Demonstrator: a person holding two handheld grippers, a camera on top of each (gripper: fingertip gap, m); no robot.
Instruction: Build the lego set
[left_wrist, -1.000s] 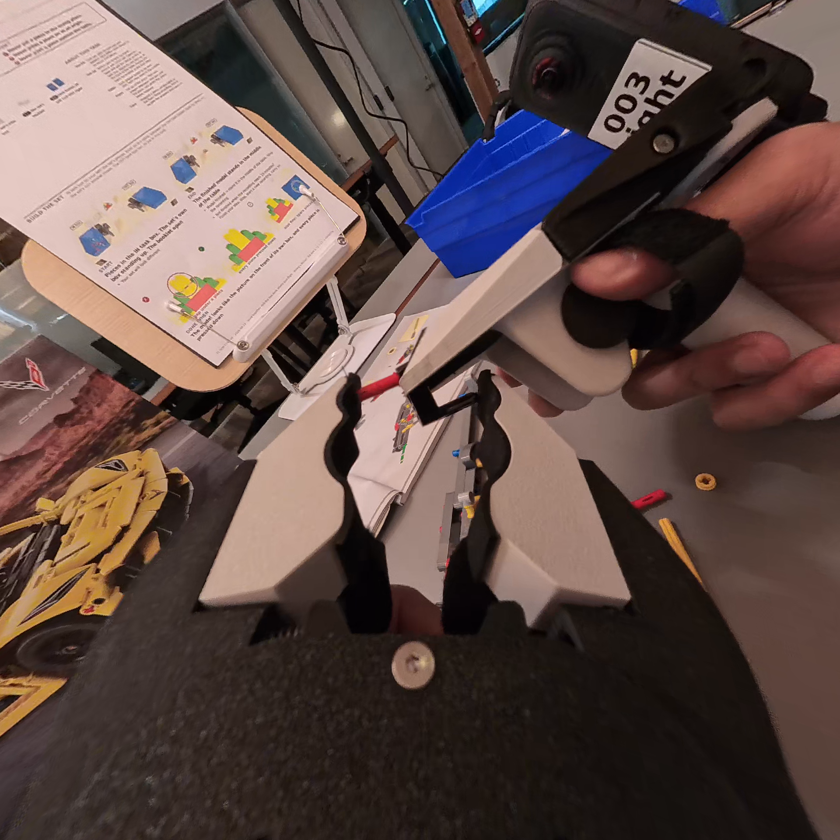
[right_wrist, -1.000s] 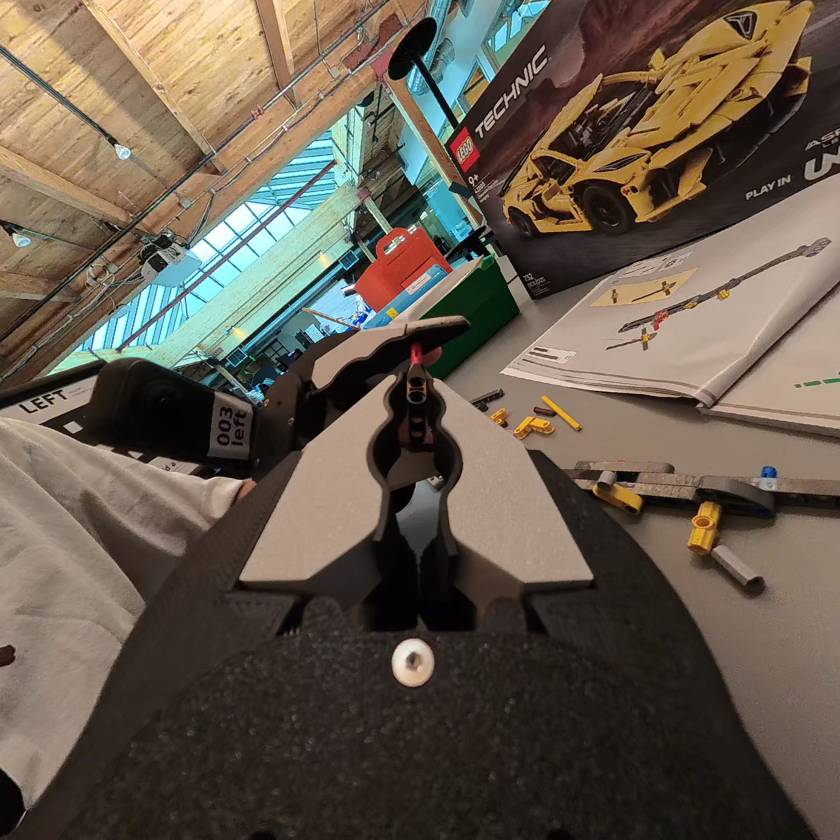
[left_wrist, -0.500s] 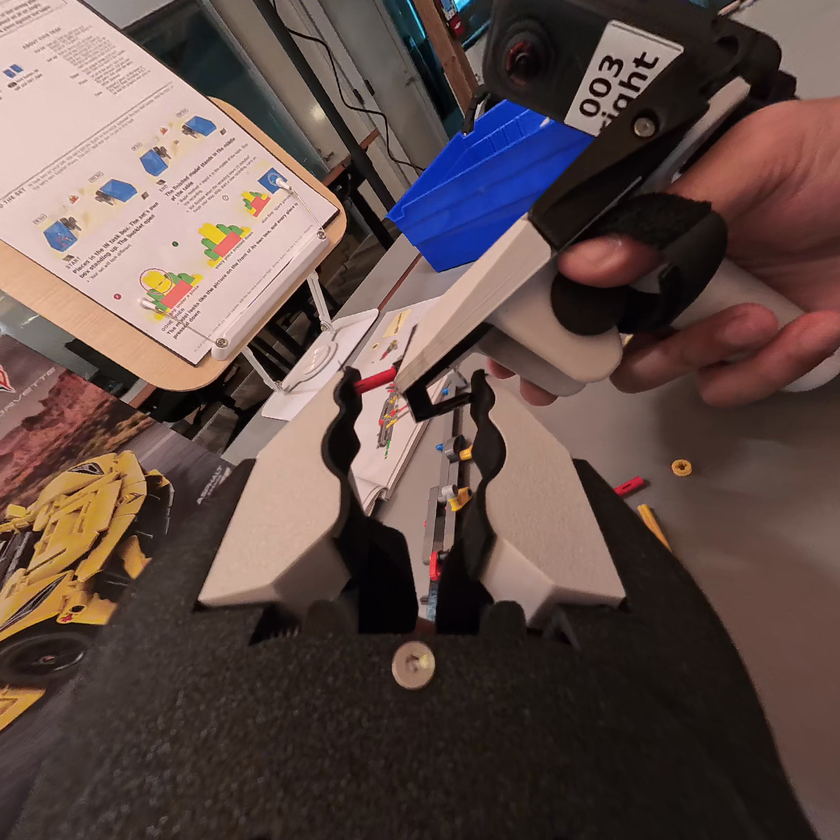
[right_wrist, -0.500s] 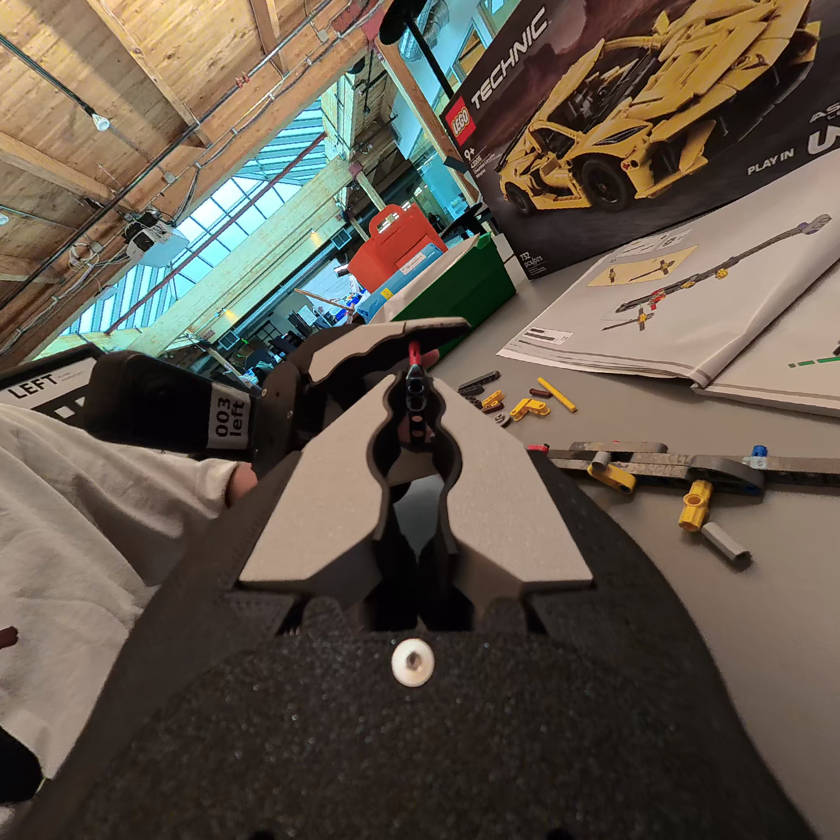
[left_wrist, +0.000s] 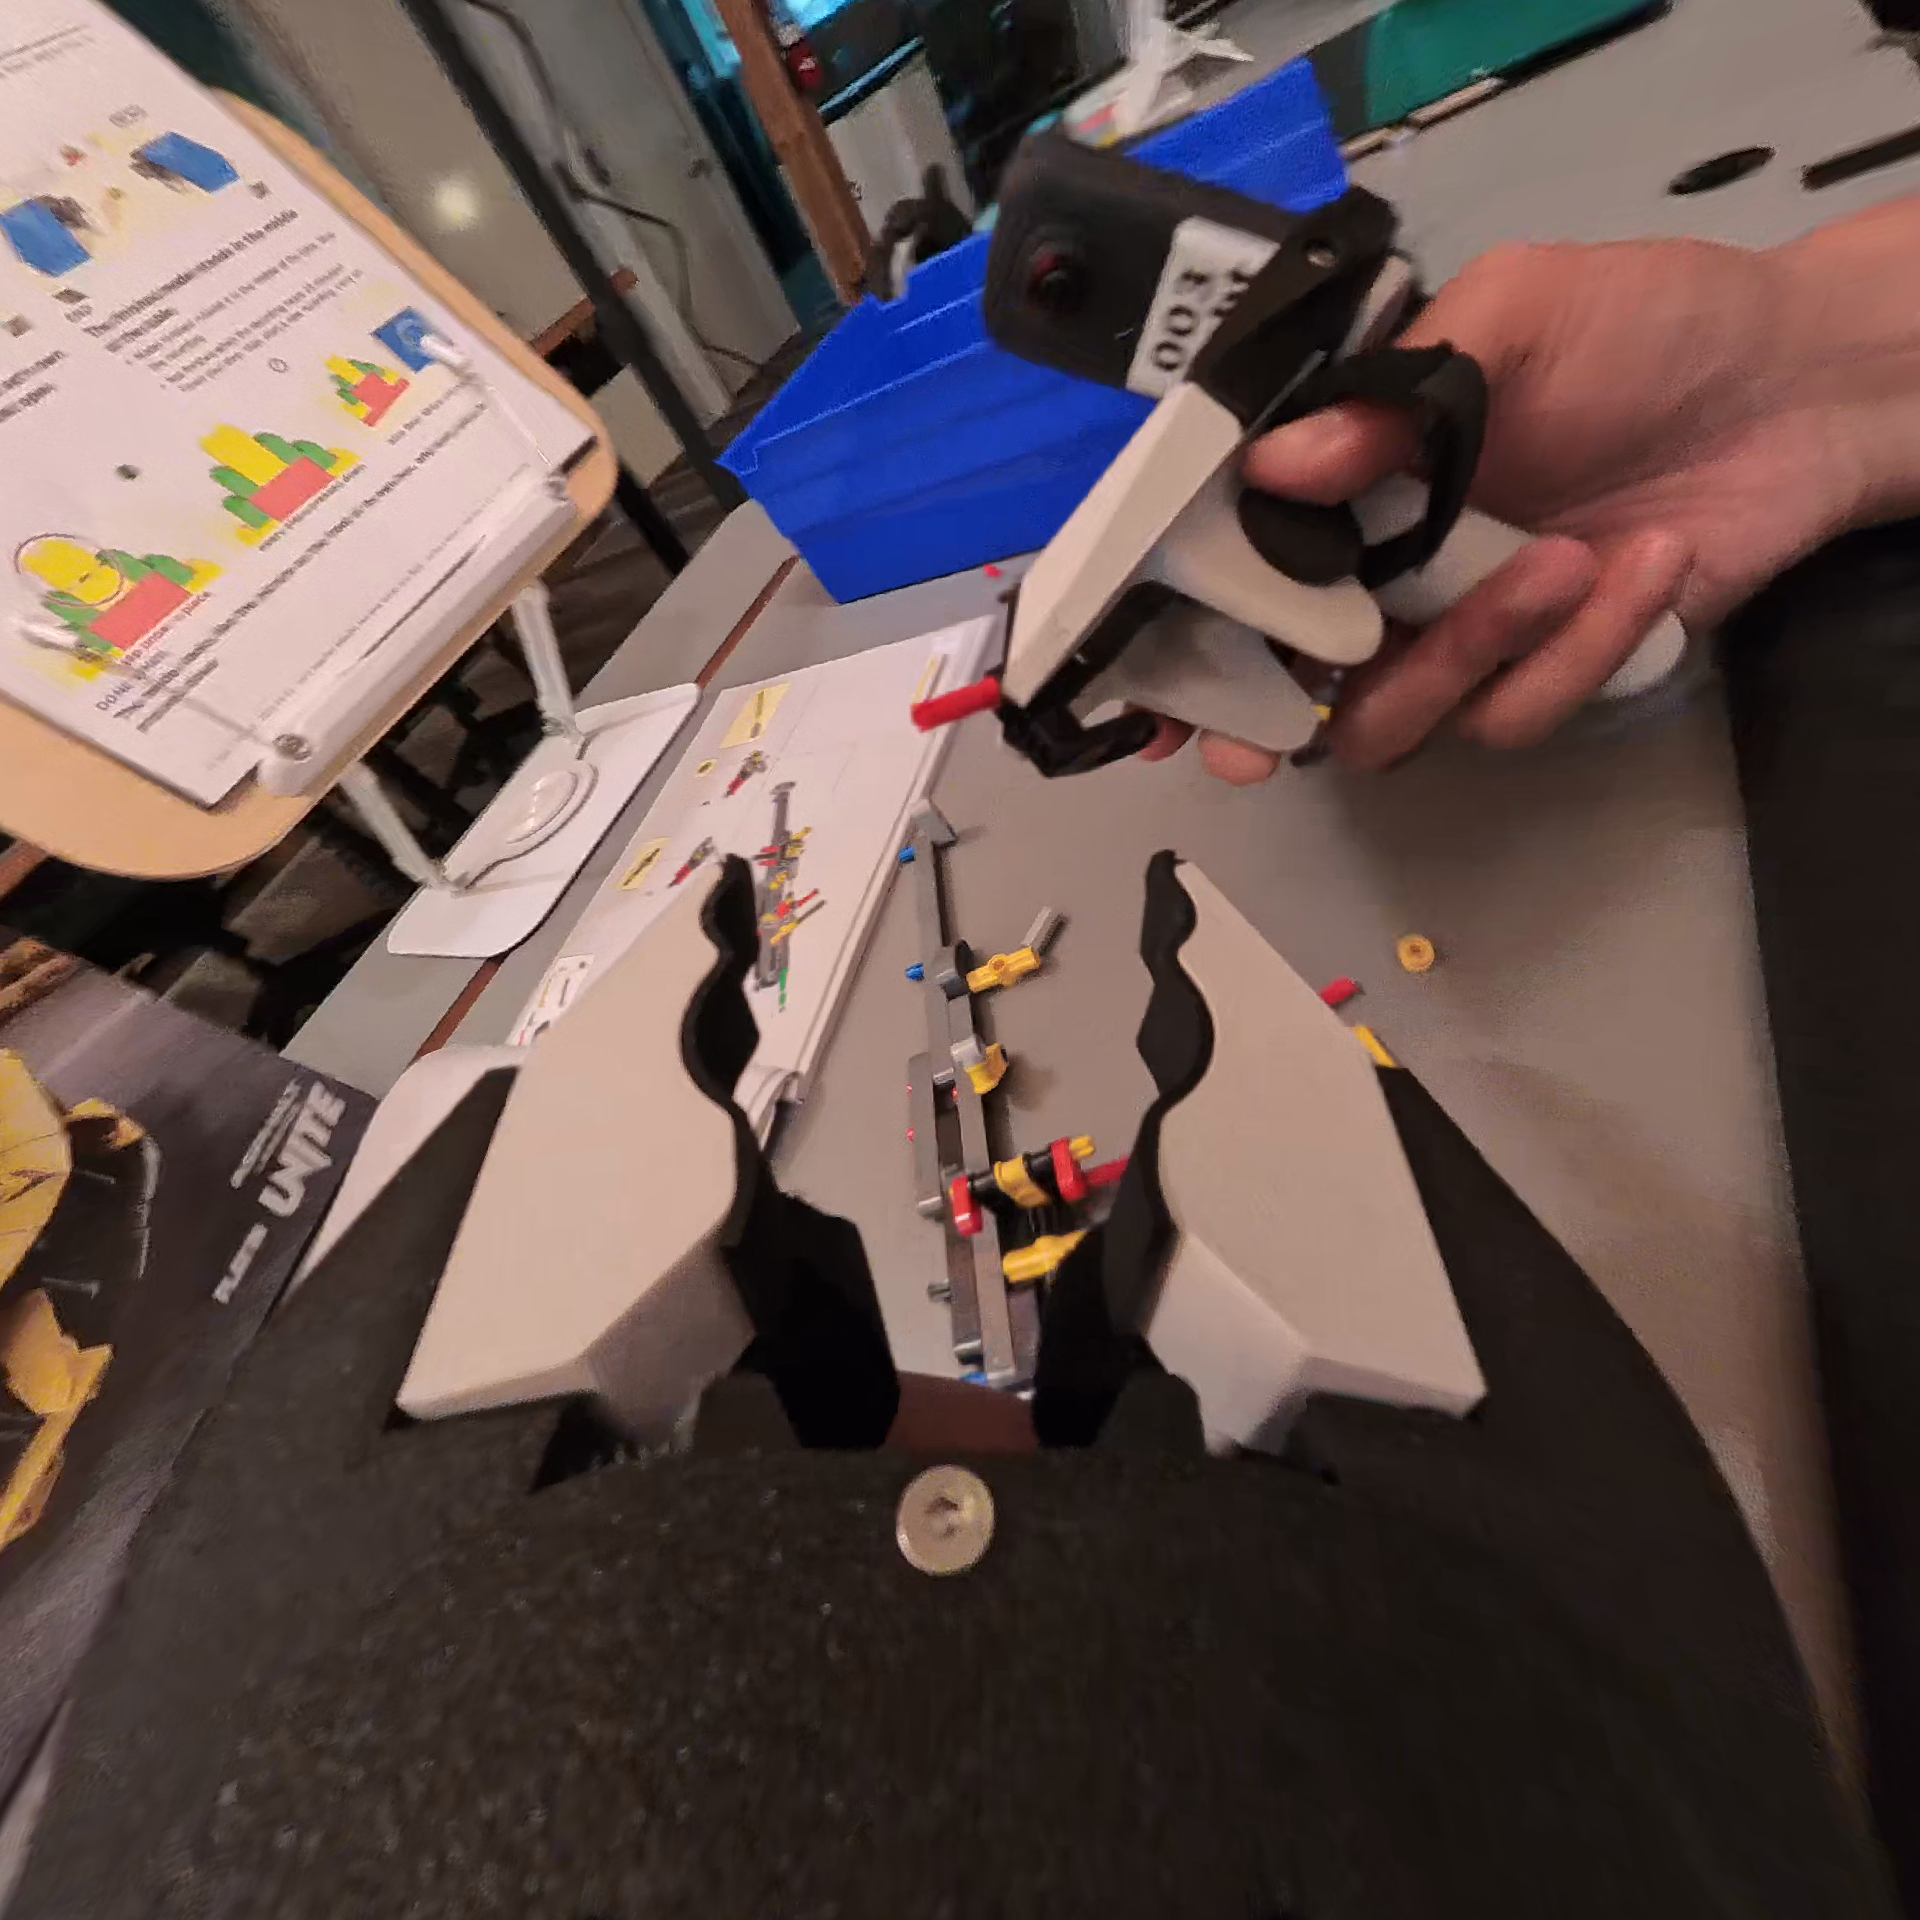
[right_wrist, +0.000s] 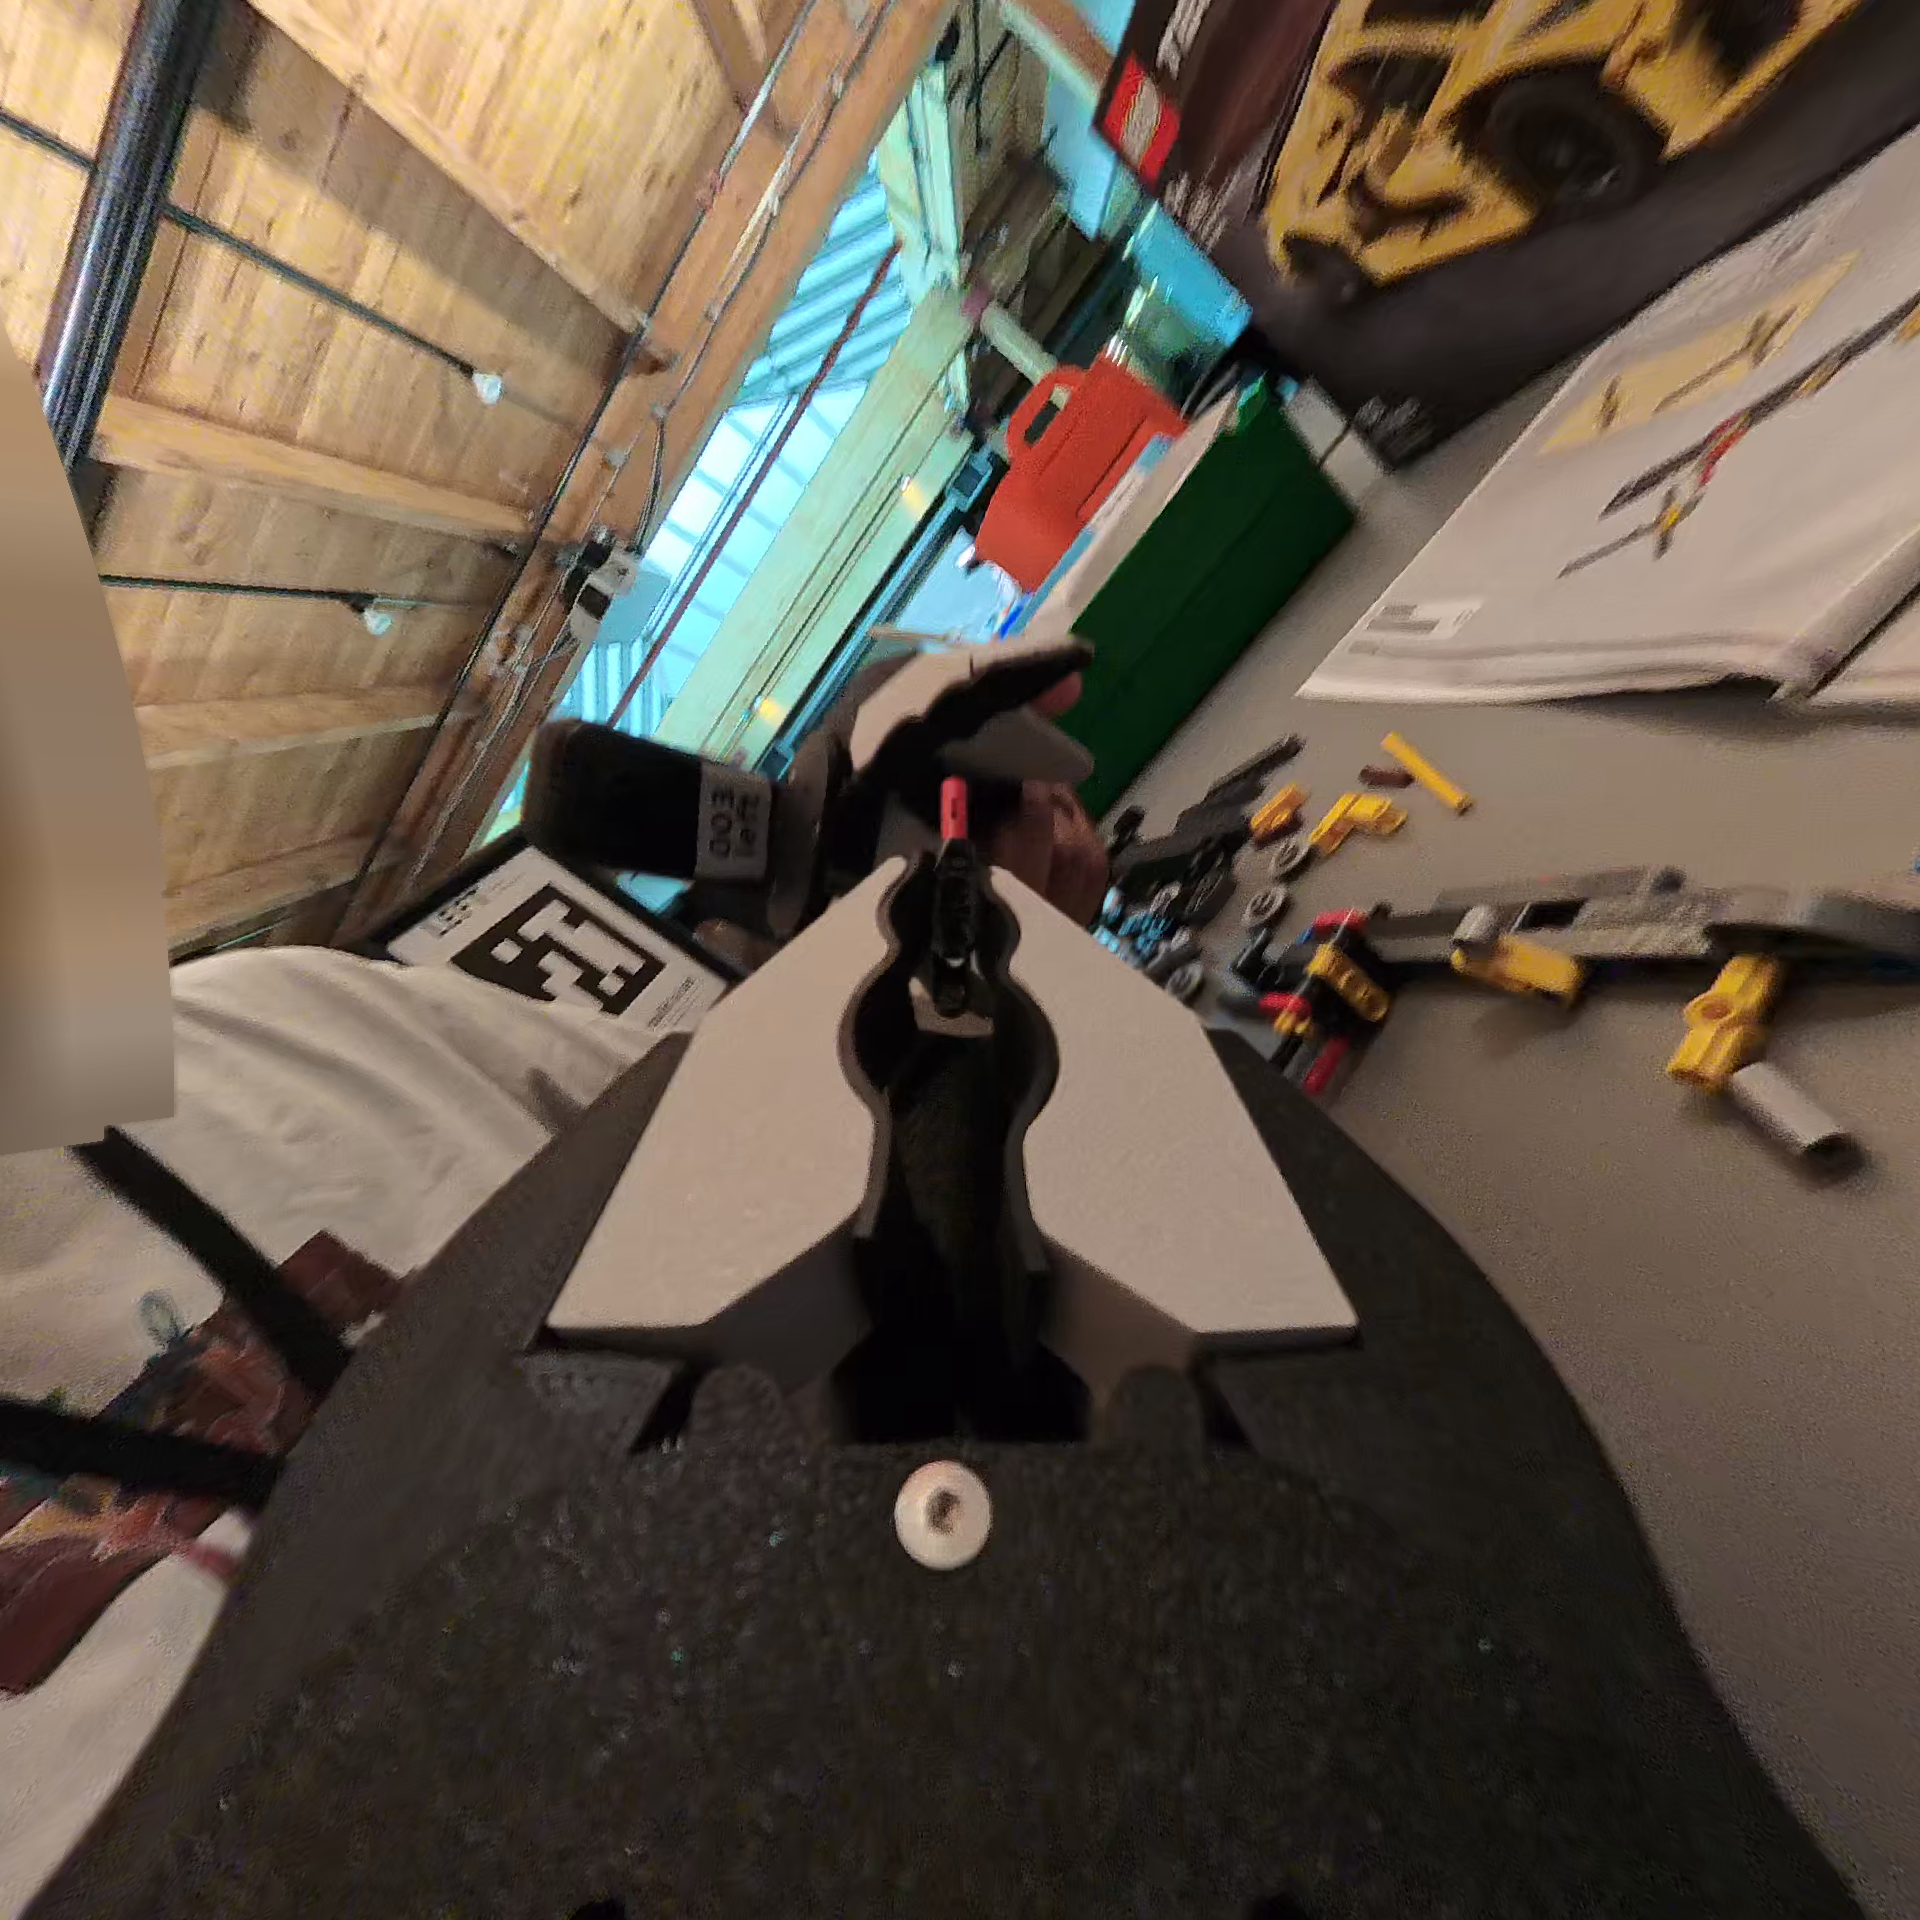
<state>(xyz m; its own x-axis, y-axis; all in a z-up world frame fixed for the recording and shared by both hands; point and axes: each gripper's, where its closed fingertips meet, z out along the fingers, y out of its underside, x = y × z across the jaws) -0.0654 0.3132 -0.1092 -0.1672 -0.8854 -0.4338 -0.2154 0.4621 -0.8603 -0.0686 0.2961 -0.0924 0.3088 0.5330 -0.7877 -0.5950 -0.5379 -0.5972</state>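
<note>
Set box (left_wrist: 135, 1195): far left of the left wrist view; dark with a yellow car printed on it; lying on the grey table (left_wrist: 1558, 1091)
Sheet on stand (left_wrist: 249, 416): upper left; printed sheet with coloured brick pictures on a tilted wooden board; white foot resting on the table edge
Instruction booklet (left_wrist: 831, 831): open and flat on the table; just left of the long assembly
Left gripper (left_wrist: 940, 914): jaws spread wide; nothing between them; held above the table, with the assembly seen through the gap
Long grey assembly (left_wrist: 961, 1143): lying on the table, running away from the camera; yellow, red and blue connectors fixed along it; a yellow connector with a grey sleeve (left_wrist: 1013, 961) just beside its right edge
Blue bin (left_wrist: 914, 447): at the far side of the table, behind the right gripper
Right gripper (left_wrist: 1023, 717): held in a hand (left_wrist: 1621, 436) above the table, well apart from the left gripper; jaws narrow, clamped on a small black piece (right_wrist: 951, 925) with a red pin (left_wrist: 951, 704) projecting forward past the tips
Loose parts, right: red pin (left_wrist: 1338, 989) and yellow bush (left_wrist: 1415, 952) lying on the table, right of the left gripper
Loose parts, right wrist view: yellow and dark pieces (right_wrist: 1351, 821) scattered on the table between booklet and assembly; blurred
</note>
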